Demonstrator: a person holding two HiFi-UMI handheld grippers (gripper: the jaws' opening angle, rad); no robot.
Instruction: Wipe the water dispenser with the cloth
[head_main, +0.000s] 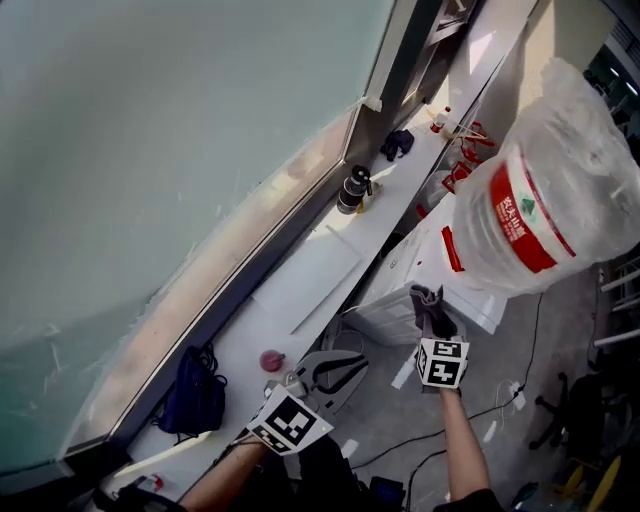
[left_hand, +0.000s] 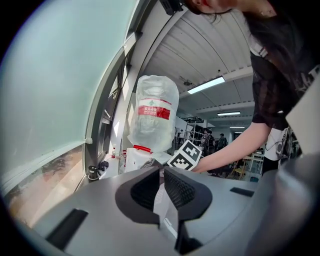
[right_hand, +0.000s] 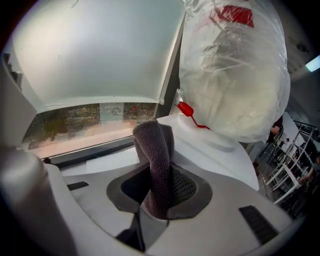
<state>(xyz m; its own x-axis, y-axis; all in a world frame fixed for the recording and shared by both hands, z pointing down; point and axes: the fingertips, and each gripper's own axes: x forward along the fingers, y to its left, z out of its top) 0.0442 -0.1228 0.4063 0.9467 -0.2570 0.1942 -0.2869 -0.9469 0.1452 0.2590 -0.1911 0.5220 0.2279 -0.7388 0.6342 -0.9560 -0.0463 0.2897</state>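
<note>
The white water dispenser (head_main: 395, 295) stands beside the window ledge and carries a large plastic-wrapped bottle (head_main: 555, 185) with a red label. My right gripper (head_main: 432, 322) is shut on a grey cloth (head_main: 430, 303), which rests against the dispenser's top front edge. In the right gripper view the cloth (right_hand: 156, 150) stands up between the jaws of the right gripper (right_hand: 160, 182), just short of the dispenser top (right_hand: 215, 152) and bottle (right_hand: 235, 75). My left gripper (head_main: 352, 370) hangs lower left of the dispenser, shut and holding nothing. The left gripper (left_hand: 162, 176) looks toward the bottle (left_hand: 152, 107).
A long white window ledge (head_main: 300, 285) runs along the glass. It holds a dark cup (head_main: 352, 188), a dark rag (head_main: 397, 143), a pink object (head_main: 271, 359) and a dark blue bag (head_main: 195, 395). Cables (head_main: 480, 415) lie on the floor; an office chair (head_main: 560, 410) stands at right.
</note>
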